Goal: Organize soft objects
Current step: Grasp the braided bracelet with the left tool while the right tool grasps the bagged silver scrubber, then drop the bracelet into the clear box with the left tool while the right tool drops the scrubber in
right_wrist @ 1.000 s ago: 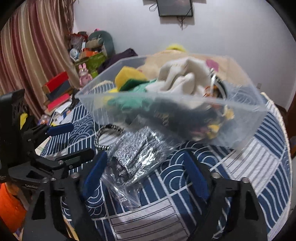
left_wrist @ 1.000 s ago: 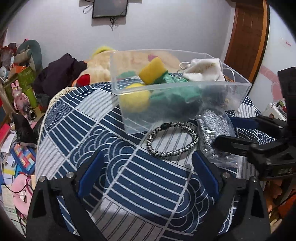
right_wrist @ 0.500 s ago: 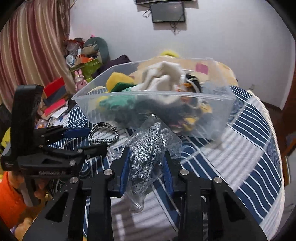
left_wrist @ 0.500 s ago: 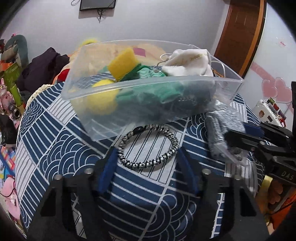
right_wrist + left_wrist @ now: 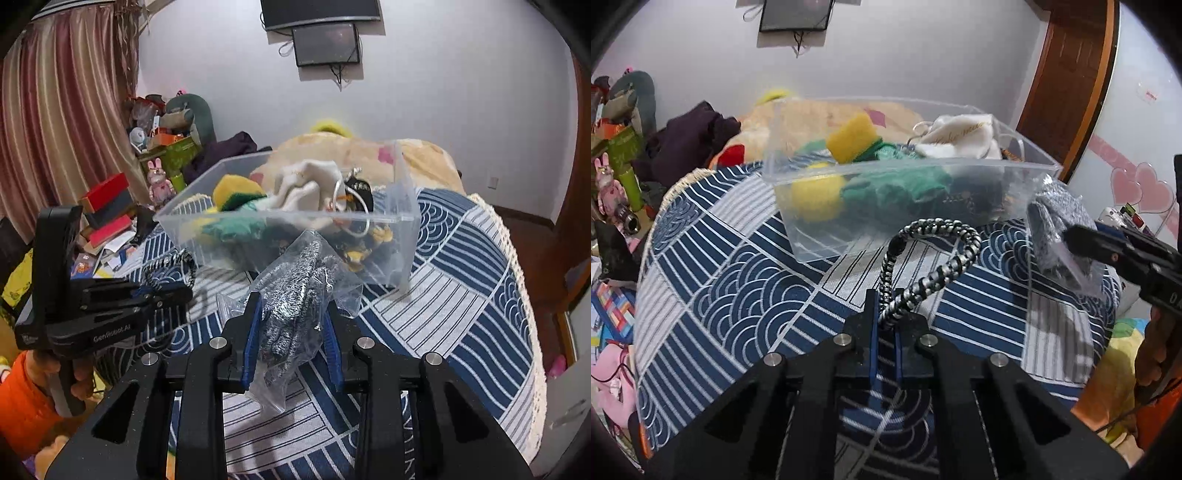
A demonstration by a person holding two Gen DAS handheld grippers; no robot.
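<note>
The left tool is clamped on the limp, light braided cord bracelet, looping ahead of it toward the clear plastic bin, while the right tool pinches the slippery bagged grey gloves mid-bag, just short of that bin.

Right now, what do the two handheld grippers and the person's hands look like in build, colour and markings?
Both are matte black angular frames with silver screws and blue pads lining the fingers. The left gripper has a tall black block at its rear and white "GenRobot.AI" lettering on its side. The right gripper shows partial white letters. An orange sleeve covers the left hand's wrist. No cables visible.
</note>
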